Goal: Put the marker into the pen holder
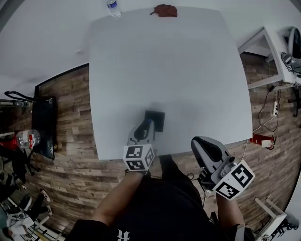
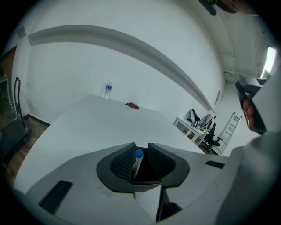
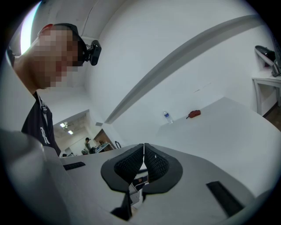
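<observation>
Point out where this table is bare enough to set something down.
Bare: the broad middle of the table, from the water bottle and red-brown object at the far edge down to the pen holder, plus both side strips. Crowded: only the near edge, where the left gripper and marker meet the pen holder.

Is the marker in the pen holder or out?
Probably in: the marker stands at the pen holder between the left gripper's parted jaws; its lower end is hidden.
</observation>
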Demonstrator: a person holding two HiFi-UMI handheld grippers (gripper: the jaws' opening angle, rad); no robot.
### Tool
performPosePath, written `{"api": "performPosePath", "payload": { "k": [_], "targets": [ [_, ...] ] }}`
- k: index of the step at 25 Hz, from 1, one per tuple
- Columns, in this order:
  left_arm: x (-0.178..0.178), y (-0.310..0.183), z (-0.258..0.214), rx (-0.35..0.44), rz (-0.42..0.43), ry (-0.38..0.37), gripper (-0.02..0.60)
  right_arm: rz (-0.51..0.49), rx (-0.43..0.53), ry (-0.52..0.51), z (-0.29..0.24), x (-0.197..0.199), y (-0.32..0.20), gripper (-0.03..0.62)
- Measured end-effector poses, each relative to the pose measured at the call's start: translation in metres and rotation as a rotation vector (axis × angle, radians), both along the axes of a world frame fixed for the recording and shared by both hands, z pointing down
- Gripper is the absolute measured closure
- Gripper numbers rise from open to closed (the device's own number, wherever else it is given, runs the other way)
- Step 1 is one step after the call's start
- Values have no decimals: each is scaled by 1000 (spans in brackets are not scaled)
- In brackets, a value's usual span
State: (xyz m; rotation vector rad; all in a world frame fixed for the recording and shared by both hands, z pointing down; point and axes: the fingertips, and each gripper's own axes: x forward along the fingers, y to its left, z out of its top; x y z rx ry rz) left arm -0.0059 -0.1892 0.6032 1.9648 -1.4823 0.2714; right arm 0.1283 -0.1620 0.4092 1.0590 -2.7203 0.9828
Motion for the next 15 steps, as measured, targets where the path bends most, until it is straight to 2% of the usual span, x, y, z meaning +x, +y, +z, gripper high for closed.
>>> {"api": "performPosePath", "payload": {
  "k": [3, 8, 15],
  "targets": [
    [-13, 2, -1, -1, -30, -9, 509, -23, 6, -9, 0, -8, -1, 579],
    [-31, 0, -19, 42, -53, -12, 509, -54, 28, -12, -4, -26, 0, 579],
    [-44, -3, -65, 144, -6, -21, 522, -80, 59, 1, -10, -54, 4, 579]
  ]
}}
